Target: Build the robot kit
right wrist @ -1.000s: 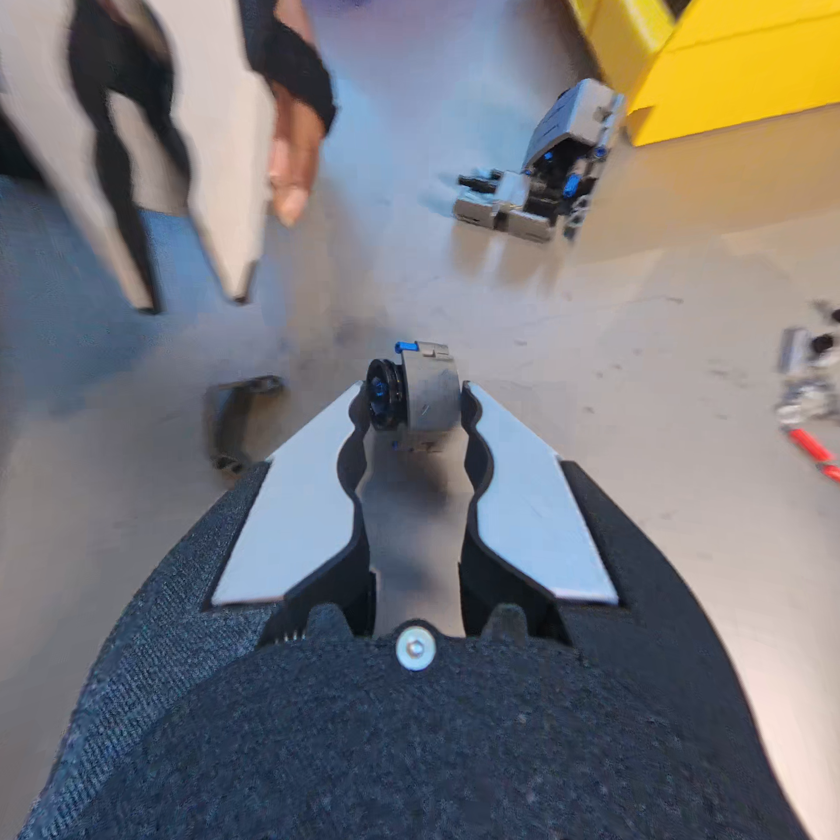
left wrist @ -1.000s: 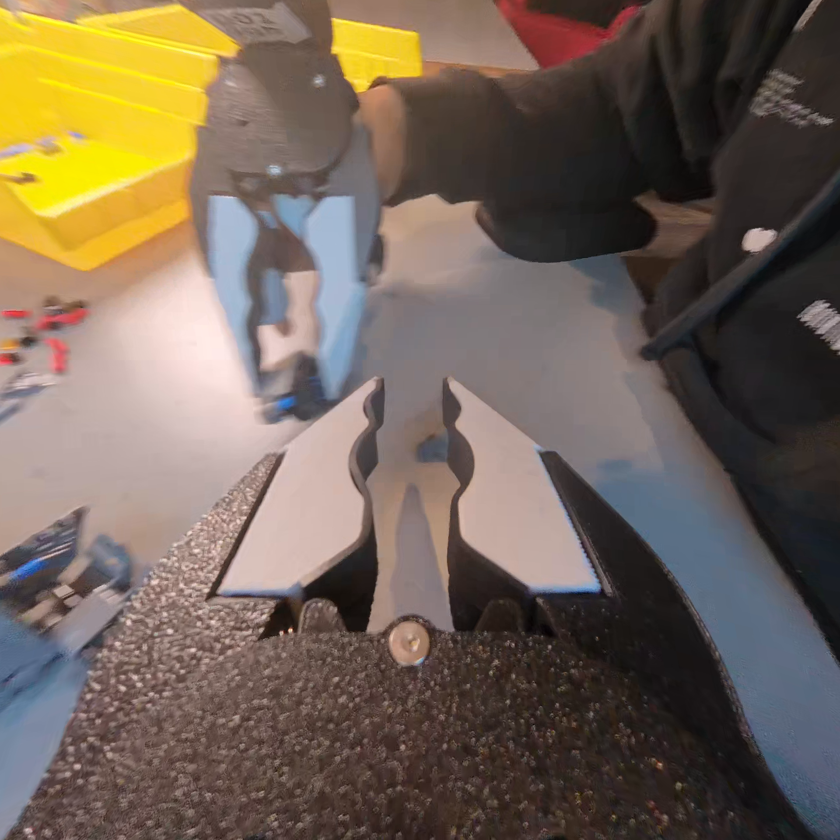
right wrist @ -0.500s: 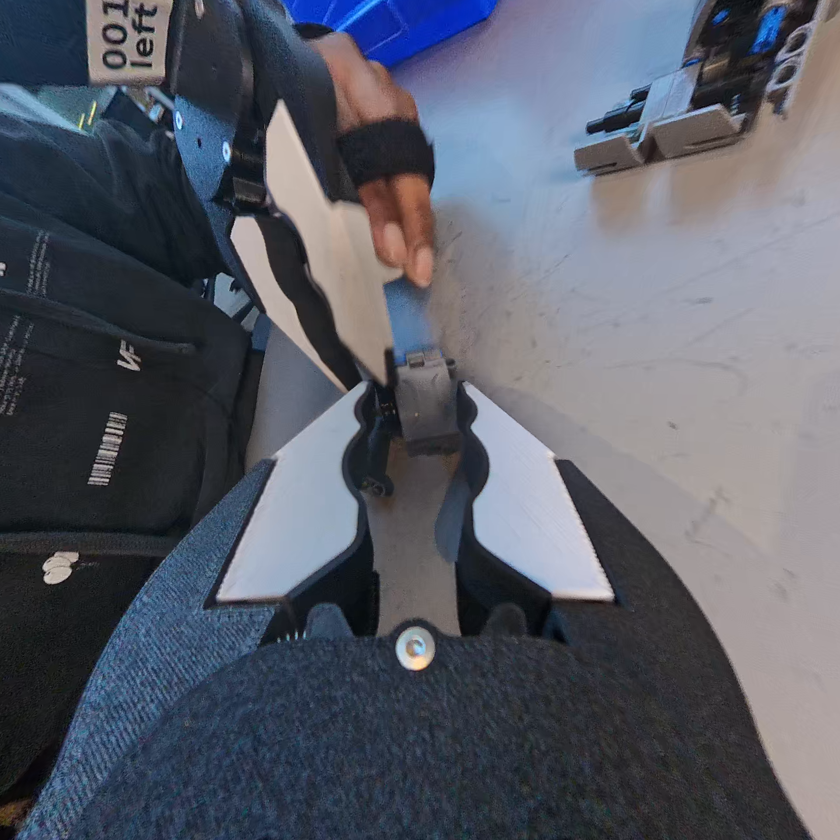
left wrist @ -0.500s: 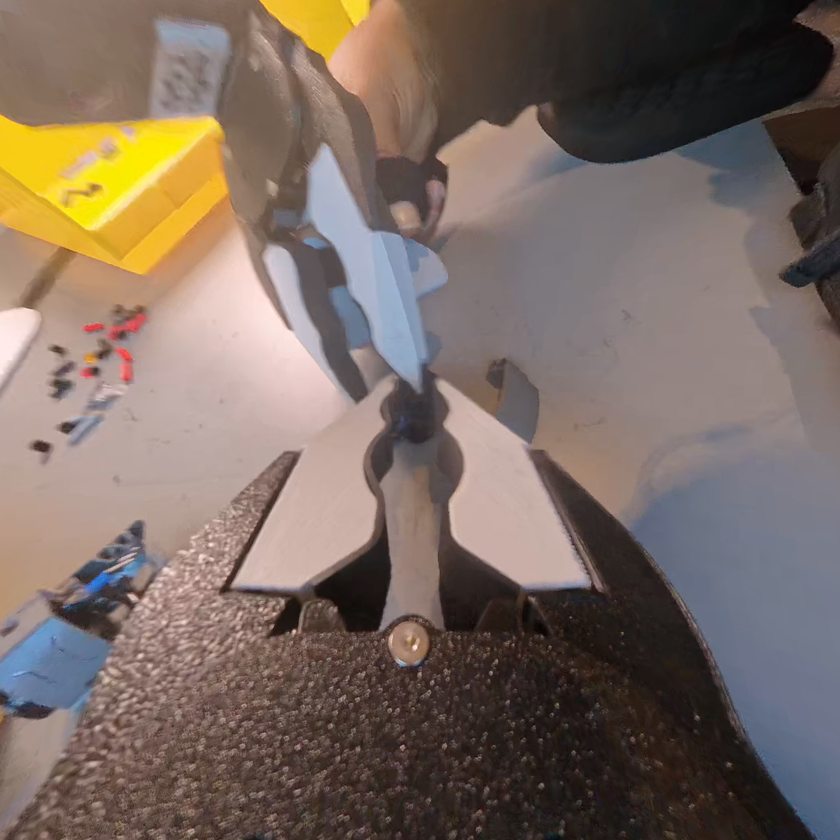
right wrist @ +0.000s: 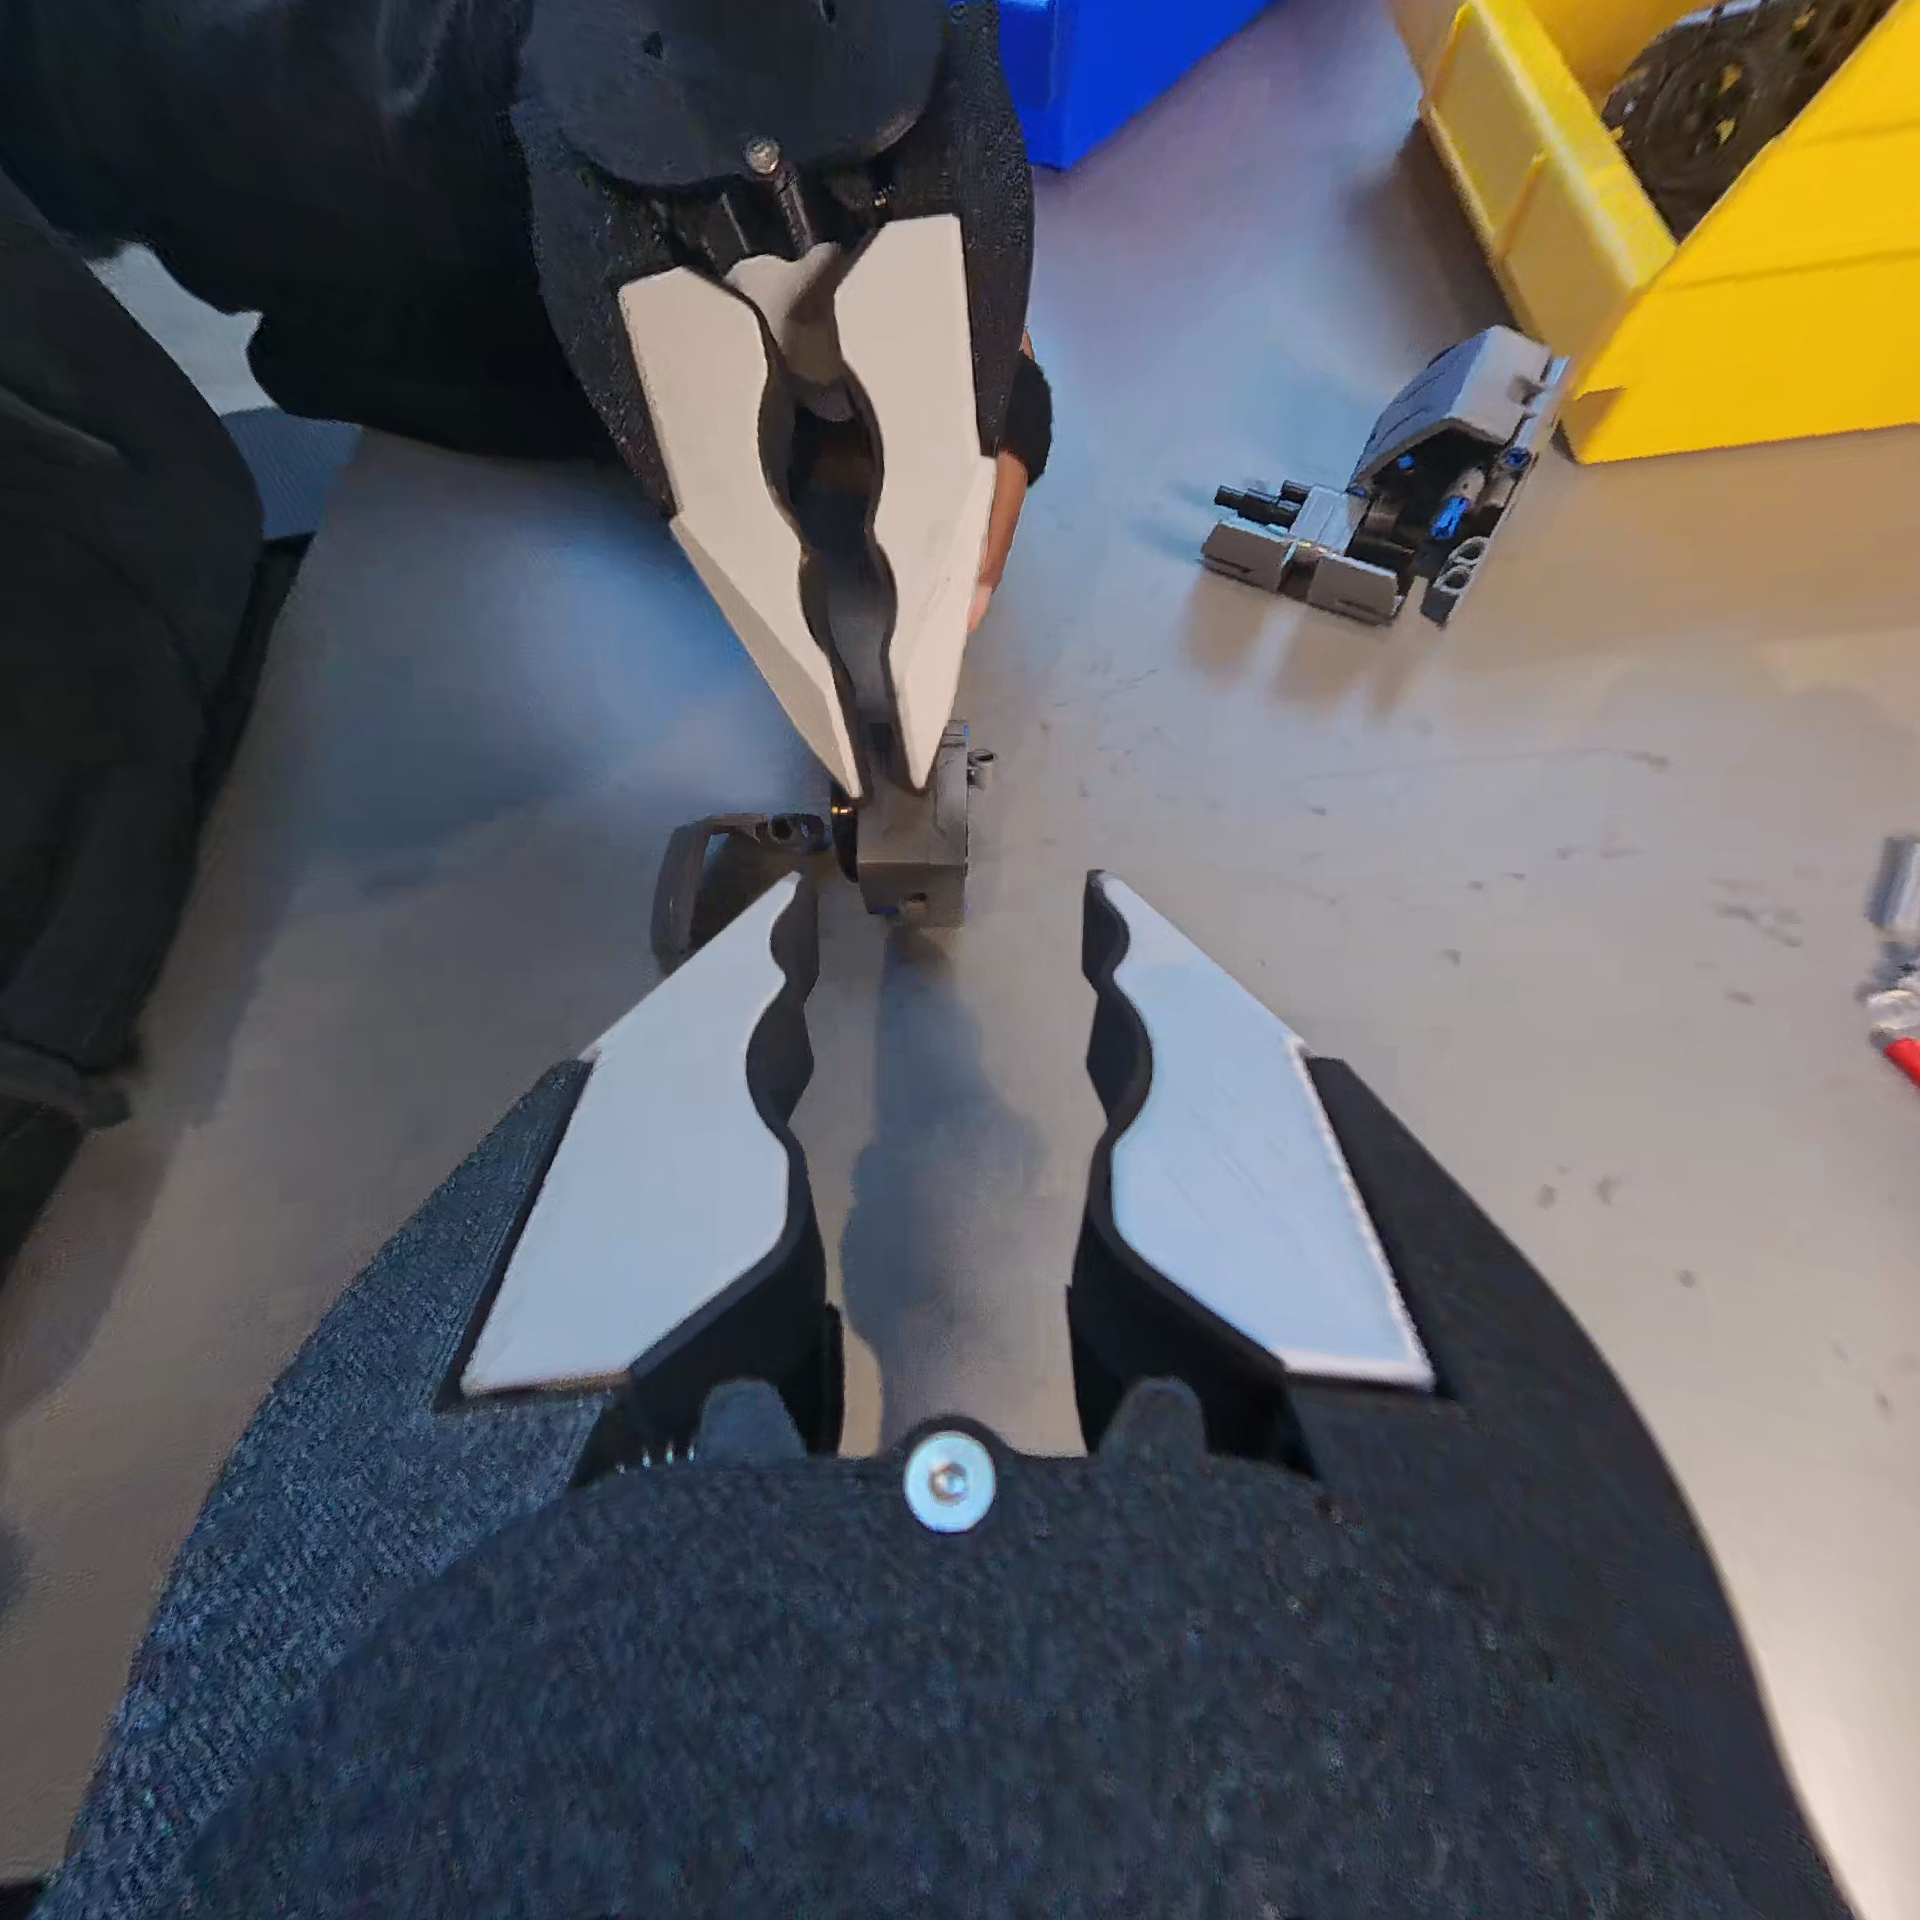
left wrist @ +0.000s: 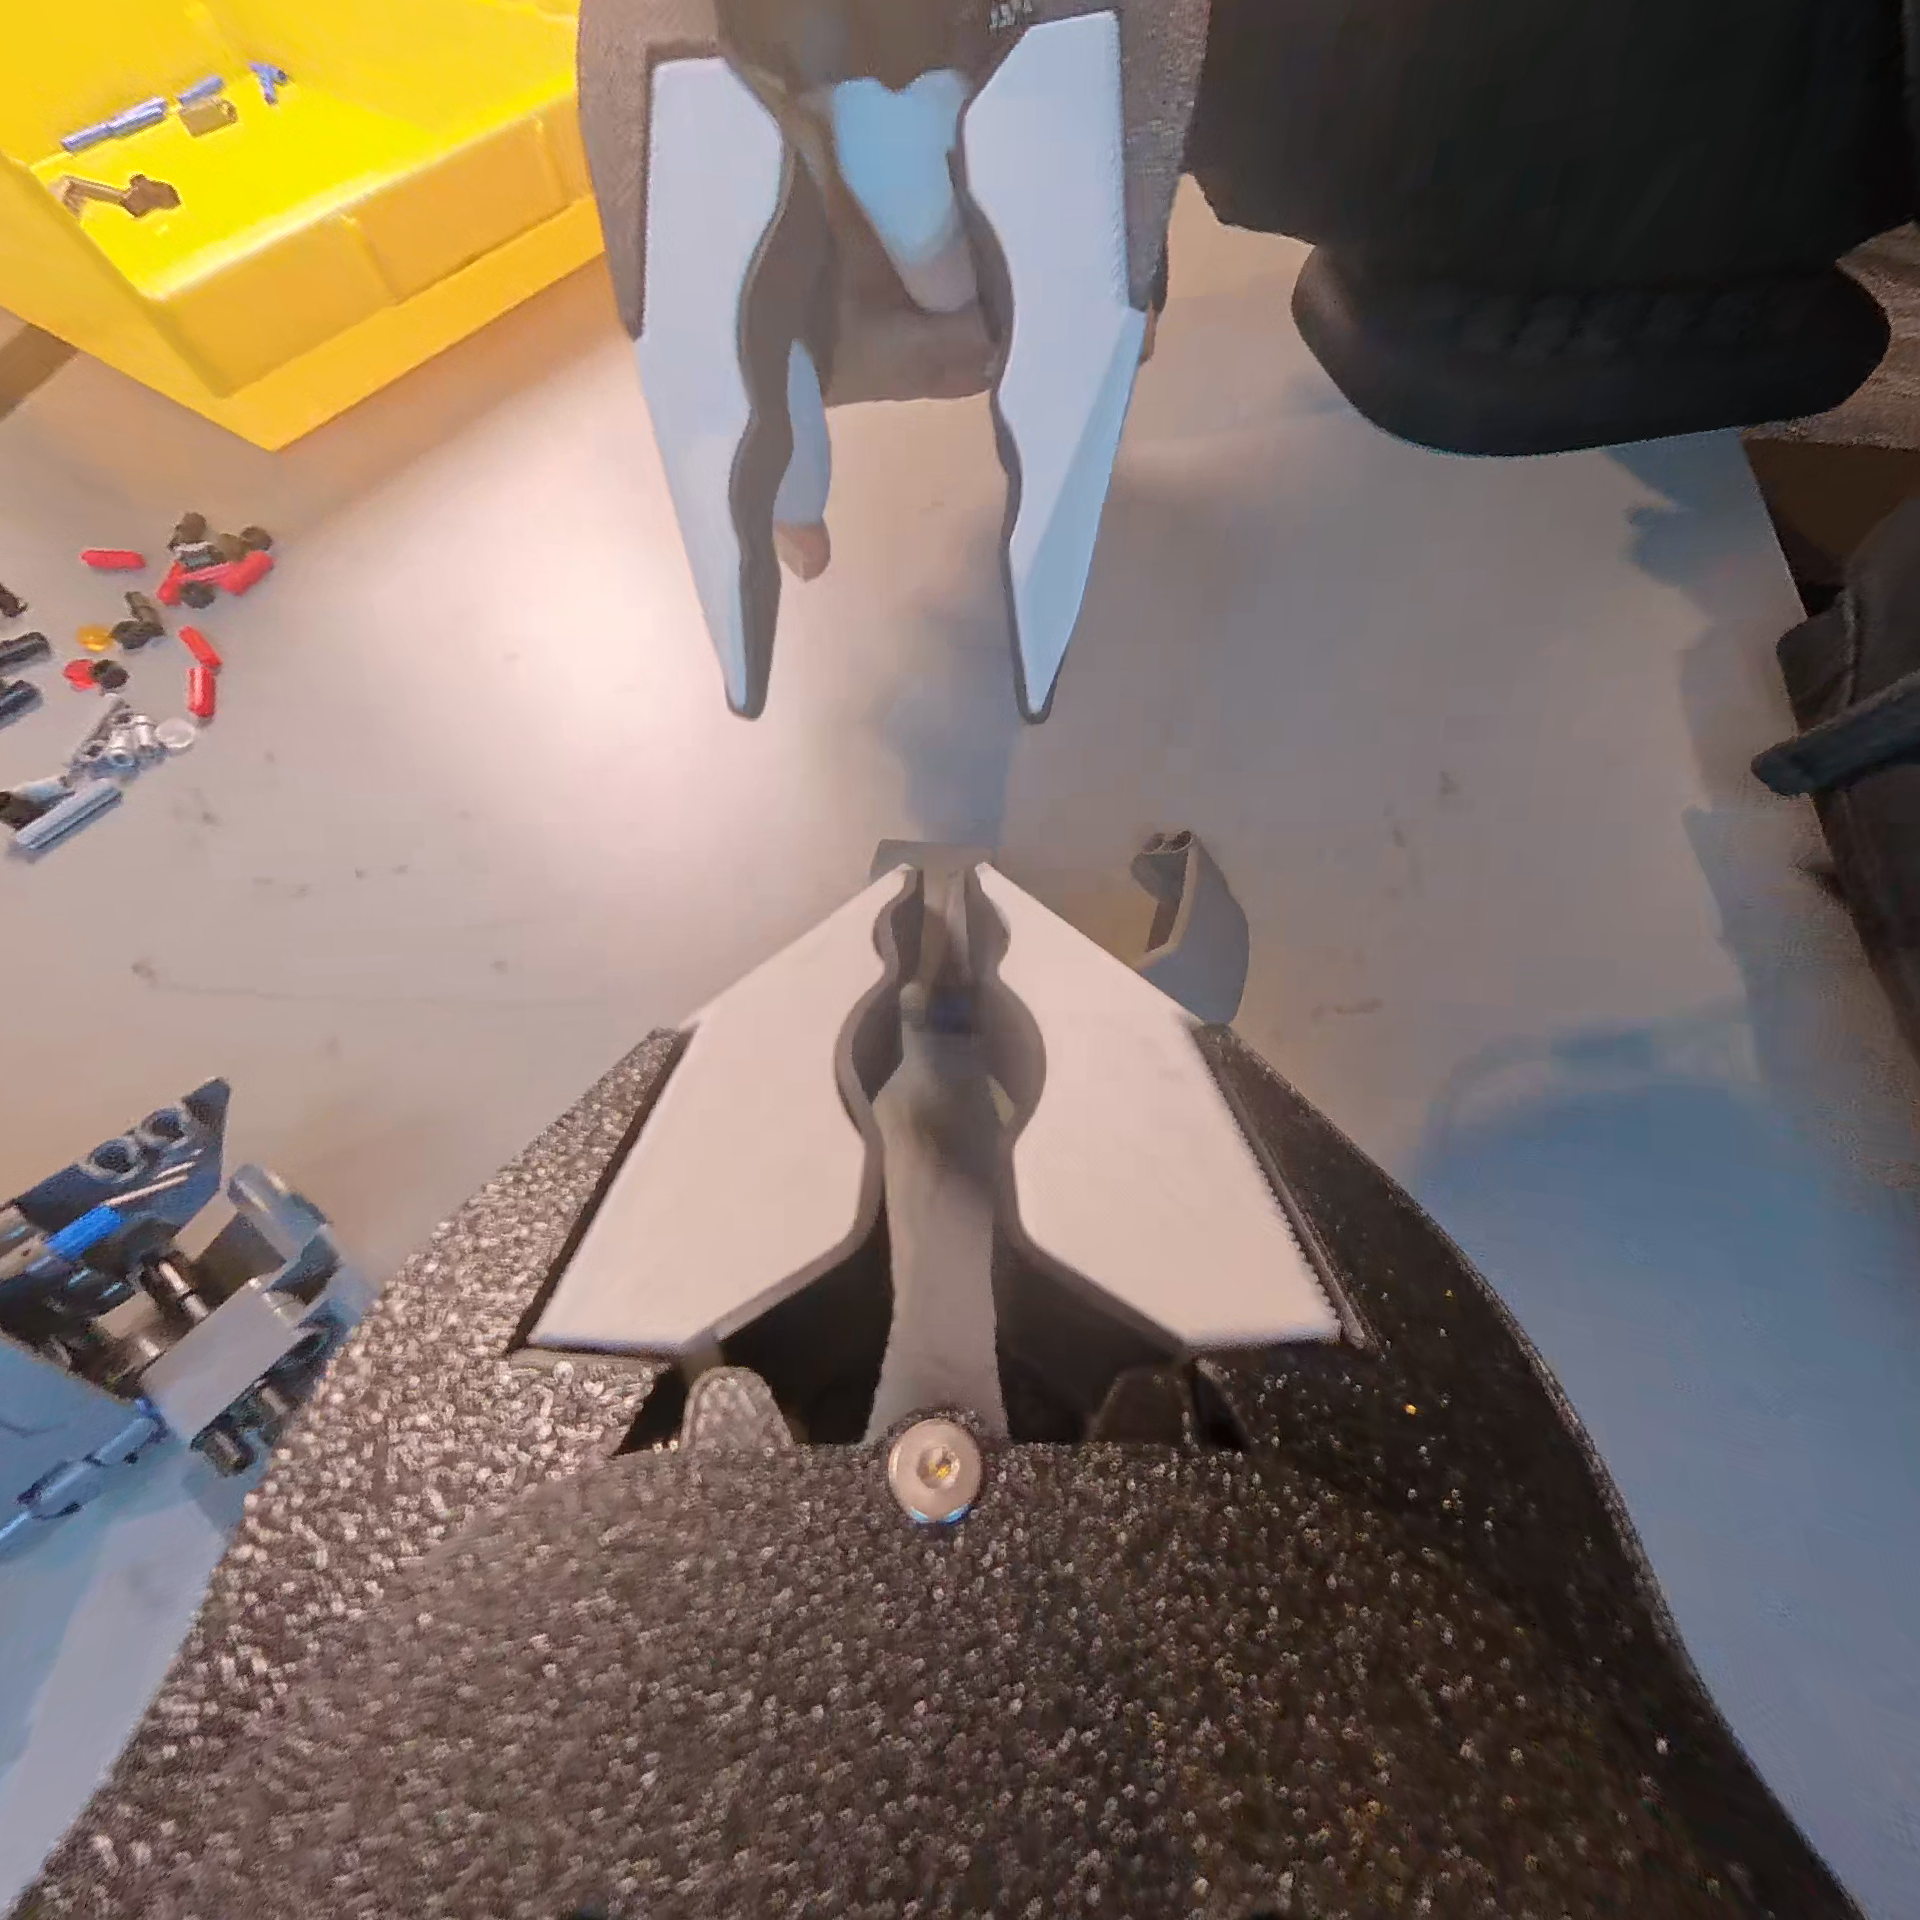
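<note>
While the left gripper [left wrist: 943, 871] has its jaws drawn almost together on a small grey block assembly [right wrist: 914, 831], pinching it at the very tips, the right gripper [right wrist: 940, 894] faces it from just beyond with its jaws spread wide and nothing between them. Seen from the right wrist, the left gripper's [right wrist: 883, 774] tips clamp the top of the grey assembly, whose lower end hangs close above the grey tabletop [right wrist: 1351, 883]. Just to the left of the assembly lies a dark curved piece [right wrist: 691, 883] on the table, near the right gripper's left fingertip. Farther right sits a larger grey and black block model with blue pins [right wrist: 1392, 499], and beyond it a yellow bin [right wrist: 1714, 312]. From the left wrist, small red, black and grey loose parts [left wrist: 135, 644] are scattered at the left of the table, below a yellow tray [left wrist: 312, 208].
</note>
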Action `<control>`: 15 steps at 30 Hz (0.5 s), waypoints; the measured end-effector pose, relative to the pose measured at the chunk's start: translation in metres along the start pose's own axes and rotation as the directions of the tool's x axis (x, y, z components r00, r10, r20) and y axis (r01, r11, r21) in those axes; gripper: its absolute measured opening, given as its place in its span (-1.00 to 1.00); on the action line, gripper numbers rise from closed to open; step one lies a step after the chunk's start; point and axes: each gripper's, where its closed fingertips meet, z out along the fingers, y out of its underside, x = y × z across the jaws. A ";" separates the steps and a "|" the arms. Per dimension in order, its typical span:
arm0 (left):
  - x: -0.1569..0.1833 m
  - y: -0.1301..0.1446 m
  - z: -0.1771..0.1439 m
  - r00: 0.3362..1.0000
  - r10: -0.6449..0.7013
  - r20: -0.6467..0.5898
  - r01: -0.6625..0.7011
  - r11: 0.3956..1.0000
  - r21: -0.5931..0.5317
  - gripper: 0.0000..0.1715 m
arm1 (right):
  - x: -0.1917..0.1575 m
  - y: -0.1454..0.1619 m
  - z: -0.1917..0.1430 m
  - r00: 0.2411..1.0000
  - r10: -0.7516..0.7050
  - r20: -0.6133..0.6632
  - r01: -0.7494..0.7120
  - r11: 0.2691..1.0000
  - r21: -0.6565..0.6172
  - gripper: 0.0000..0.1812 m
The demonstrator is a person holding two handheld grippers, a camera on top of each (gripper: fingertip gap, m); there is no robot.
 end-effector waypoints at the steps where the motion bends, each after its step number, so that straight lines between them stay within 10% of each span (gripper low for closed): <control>1: -0.002 0.001 -0.002 1.000 0.003 0.010 -0.003 1.000 0.004 -0.89 | 0.000 0.000 -0.003 0.999 -0.048 -0.019 0.048 0.999 -0.005 -0.45; 15: -0.001 0.003 -0.020 0.996 0.088 -0.020 -0.088 0.996 0.025 -0.74 | -0.020 -0.003 0.031 0.926 -0.372 -0.071 0.370 0.928 -0.041 -0.56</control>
